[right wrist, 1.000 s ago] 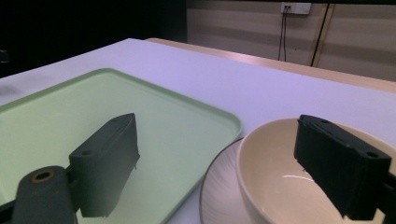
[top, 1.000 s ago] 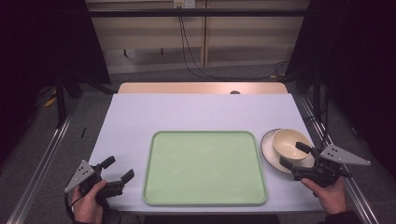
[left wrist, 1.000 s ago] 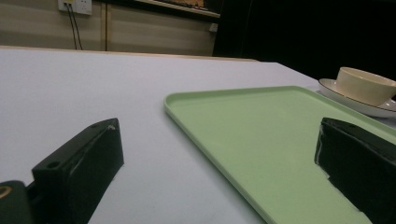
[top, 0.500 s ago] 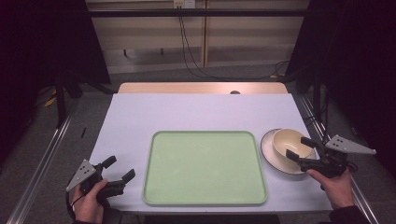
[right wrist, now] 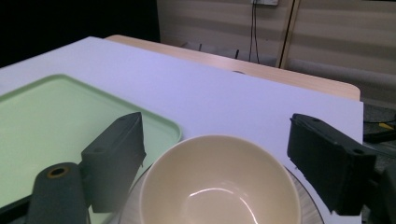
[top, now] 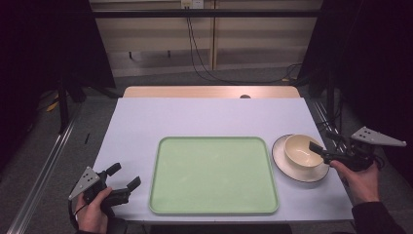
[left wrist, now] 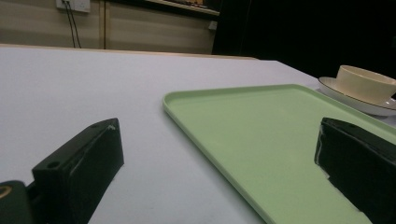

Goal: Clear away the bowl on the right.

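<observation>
Left gripper [top: 124, 178] at the table's [top: 204, 117] near-left corner, jaws spread wide, nothing between them, just left of the green tray [top: 214, 175]. Tray sits centre of the white table, bare. Right of the tray, just beside its edge: cream bowl [top: 303, 150] standing upright on a cream saucer [top: 292, 168] with a dark rim. Right gripper [top: 325, 145] at the bowl's right side, jaws apart; right gripper view has the bowl [right wrist: 219, 182] between the two jaws, pads not pressing it. Jaws have just been closing slightly.
</observation>
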Tool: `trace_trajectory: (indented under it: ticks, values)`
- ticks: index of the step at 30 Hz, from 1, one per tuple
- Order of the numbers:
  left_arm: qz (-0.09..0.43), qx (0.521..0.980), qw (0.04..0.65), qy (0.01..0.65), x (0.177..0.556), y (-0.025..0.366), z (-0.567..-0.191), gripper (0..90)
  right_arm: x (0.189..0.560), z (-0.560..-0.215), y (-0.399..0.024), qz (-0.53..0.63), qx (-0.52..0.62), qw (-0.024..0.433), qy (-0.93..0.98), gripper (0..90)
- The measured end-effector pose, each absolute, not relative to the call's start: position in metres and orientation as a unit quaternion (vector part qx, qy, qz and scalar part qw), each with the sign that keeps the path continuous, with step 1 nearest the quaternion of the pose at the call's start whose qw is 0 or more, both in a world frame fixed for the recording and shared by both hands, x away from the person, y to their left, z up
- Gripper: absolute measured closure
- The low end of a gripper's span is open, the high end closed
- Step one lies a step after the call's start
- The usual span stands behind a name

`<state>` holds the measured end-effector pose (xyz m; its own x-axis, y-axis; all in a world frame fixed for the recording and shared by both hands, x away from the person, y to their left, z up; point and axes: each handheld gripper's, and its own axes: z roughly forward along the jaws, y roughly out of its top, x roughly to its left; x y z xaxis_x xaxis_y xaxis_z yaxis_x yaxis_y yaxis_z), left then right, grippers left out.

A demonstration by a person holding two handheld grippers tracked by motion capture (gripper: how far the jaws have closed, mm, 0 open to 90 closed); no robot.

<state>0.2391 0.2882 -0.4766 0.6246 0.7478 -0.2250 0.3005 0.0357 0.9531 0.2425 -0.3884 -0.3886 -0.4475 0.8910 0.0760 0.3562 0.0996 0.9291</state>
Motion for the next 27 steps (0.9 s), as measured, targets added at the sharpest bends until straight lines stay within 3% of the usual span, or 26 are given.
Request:
trace_trajectory:
  ticks: [11,19,27]
  values:
    - [0.184,0.672,0.602,0.389,0.24,0.288,-0.477,1.3,0.273,-0.386,-0.391,0.446,0.479,0.267,0.707,16.9]
    - [0.183,0.673,0.604,0.387,0.24,0.288,-0.477,1.3,0.28,-0.403,-0.403,0.412,0.512,0.235,0.716,22.0]
    - [0.183,0.673,0.603,0.388,0.24,0.288,-0.477,1.3,0.293,-0.424,-0.415,0.354,0.534,0.186,0.745,15.2]
